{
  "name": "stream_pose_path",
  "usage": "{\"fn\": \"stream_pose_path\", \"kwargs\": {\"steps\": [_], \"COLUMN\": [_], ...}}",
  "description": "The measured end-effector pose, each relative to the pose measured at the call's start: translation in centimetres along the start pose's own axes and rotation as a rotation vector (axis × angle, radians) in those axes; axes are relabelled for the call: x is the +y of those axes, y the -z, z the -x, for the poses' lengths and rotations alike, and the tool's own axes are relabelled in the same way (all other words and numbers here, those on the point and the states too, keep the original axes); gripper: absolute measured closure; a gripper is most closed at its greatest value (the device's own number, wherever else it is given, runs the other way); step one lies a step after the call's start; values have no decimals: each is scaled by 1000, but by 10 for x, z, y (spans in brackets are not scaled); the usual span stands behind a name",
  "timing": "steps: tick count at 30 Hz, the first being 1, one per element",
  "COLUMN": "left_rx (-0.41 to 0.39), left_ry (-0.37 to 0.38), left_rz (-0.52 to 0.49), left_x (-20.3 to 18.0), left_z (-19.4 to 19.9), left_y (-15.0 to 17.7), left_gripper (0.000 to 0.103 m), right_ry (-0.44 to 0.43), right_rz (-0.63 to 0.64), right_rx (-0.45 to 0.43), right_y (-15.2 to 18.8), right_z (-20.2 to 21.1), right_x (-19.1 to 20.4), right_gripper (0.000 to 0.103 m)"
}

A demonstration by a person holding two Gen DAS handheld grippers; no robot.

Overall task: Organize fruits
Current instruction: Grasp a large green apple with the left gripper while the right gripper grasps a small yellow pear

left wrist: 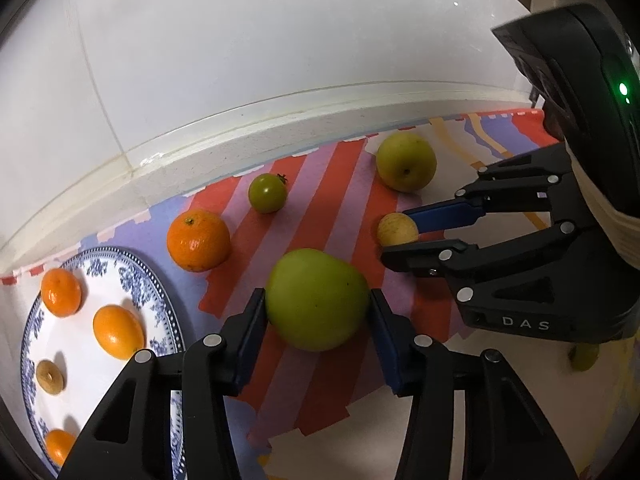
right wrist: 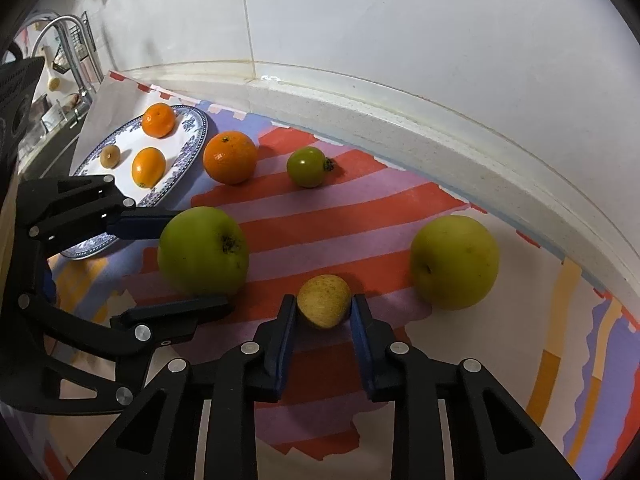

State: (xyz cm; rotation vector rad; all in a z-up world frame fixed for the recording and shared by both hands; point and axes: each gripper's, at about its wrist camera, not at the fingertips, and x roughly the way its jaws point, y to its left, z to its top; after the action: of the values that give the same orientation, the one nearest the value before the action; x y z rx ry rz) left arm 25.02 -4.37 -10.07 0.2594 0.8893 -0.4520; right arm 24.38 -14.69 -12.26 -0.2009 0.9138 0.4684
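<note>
The left gripper pinched the green apple between its jaws; the right gripper clamped the small yellow fruit. The plate lay left of both.

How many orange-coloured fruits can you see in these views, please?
4: three on the plate, at its far edge, middle and near edge, partly hidden; one on the mat beside it.

green apple, blue-patterned white plate, red-lilac striped mat
</note>
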Motion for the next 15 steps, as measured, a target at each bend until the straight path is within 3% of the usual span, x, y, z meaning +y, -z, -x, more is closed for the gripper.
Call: {"fn": "stream_pose_path", "kwargs": {"steps": [15], "left_rx": [-102], "left_ry": [-35], "left_rz": [136], "left_x": [8], "left_z": [67], "left_y": [16], "left_gripper": [54], "right_ry": [18], "right_rz": [-30], "right_rx": [-97], "right_y": [4], "right_z": [51], "right_x": [16], "right_gripper": [75]}}
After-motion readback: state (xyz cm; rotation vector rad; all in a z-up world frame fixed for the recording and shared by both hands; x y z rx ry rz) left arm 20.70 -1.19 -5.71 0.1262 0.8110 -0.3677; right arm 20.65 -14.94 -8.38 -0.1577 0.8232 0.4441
